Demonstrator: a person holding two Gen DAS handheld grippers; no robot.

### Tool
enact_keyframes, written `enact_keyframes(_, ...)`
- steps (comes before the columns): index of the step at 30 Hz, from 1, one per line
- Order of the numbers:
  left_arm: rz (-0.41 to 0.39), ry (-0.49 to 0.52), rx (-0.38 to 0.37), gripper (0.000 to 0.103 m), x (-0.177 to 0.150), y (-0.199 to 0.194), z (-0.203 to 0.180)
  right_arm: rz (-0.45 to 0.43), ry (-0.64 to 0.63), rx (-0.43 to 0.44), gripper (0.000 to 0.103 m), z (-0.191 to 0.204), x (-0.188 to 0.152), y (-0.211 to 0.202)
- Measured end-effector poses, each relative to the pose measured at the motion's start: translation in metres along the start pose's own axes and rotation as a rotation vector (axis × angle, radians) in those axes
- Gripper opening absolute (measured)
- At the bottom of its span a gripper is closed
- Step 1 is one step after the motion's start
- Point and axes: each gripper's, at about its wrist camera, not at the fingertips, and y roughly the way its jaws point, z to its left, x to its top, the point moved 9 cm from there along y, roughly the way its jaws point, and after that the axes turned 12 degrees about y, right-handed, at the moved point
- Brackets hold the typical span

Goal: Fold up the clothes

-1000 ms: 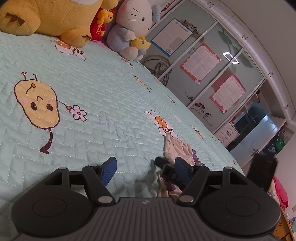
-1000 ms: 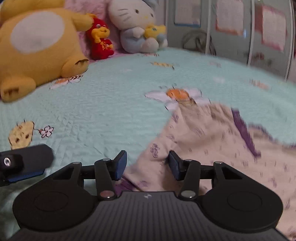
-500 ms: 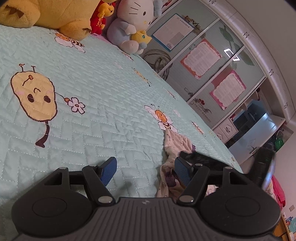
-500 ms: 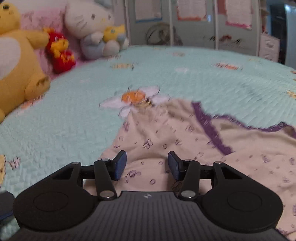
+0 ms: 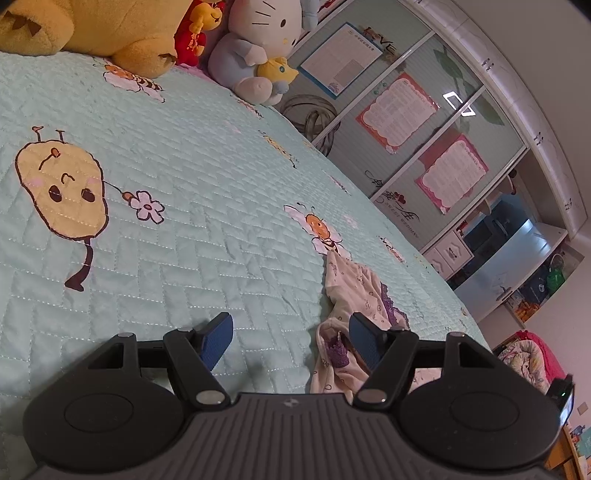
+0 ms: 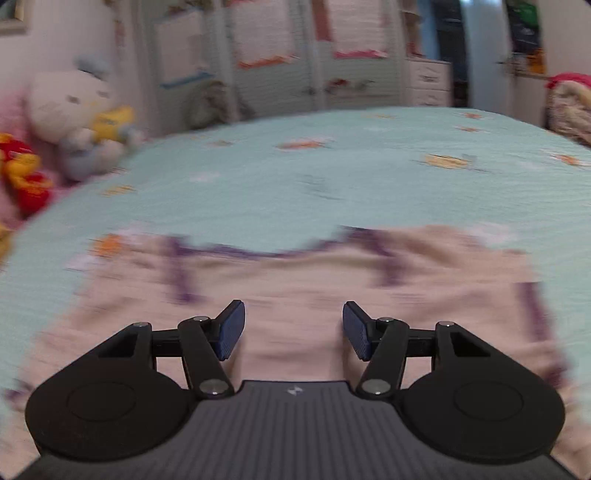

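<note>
A cream garment with small prints and purple trim (image 5: 352,291) lies bunched on the mint quilt (image 5: 192,177). In the left wrist view its near end lies just inside the right-hand finger (image 5: 364,338). My left gripper (image 5: 291,338) hovers low over the quilt, open, pressing on nothing. The right wrist view is motion-blurred; there the same garment (image 6: 295,280) lies spread wide under my right gripper (image 6: 293,328). That gripper's jaws are opening, and nothing is pinched between the blue pads (image 6: 231,330).
Plush toys line the head of the bed: a yellow bear (image 5: 110,26), a red doll (image 5: 192,33), a white cat (image 5: 258,40). A wardrobe with posters (image 5: 399,114) stands beyond the bed's far edge. A pile of laundry (image 6: 570,103) sits at the right.
The right gripper has swept sideways across the garment from its left part to its middle, and its jaws have widened. Its dark fingers have gone from the left wrist view. The left gripper stayed put.
</note>
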Motion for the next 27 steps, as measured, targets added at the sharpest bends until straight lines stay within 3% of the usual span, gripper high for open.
enact_keyframes(3,-0.002,0.015,0.009,0.072,-0.001,0.001,-0.001,-0.044,0.114,-0.069,0.057,-0.063,0.020,0.003)
enact_keyframes(6,-0.001,0.028,0.014,0.072,-0.002,0.002,-0.002,-0.074,0.260,-0.011,0.057,-0.093,0.027,-0.014)
enact_keyframes(10,0.002,0.045,0.017,0.073,-0.003,0.004,-0.004,-0.030,0.189,-0.002,0.055,-0.097,0.022,-0.004)
enact_keyframes(14,0.002,0.050,0.019,0.073,-0.002,0.006,-0.004,-0.075,0.280,-0.111,0.055,-0.131,0.034,-0.002)
enact_keyframes(18,0.003,0.053,0.014,0.073,-0.001,0.006,-0.005,-0.052,0.239,0.002,0.055,-0.115,0.026,-0.011)
enact_keyframes(20,0.004,0.056,0.014,0.073,-0.001,0.006,-0.005,-0.048,0.216,-0.092,0.055,-0.127,0.021,-0.010)
enact_keyframes(22,0.004,0.058,0.016,0.073,-0.001,0.007,-0.005,-0.115,0.241,-0.139,0.055,-0.136,0.020,-0.034)
enact_keyframes(27,0.005,0.092,-0.008,0.073,0.003,-0.004,-0.015,-0.102,0.160,-0.023,0.056,-0.129,-0.002,-0.112)
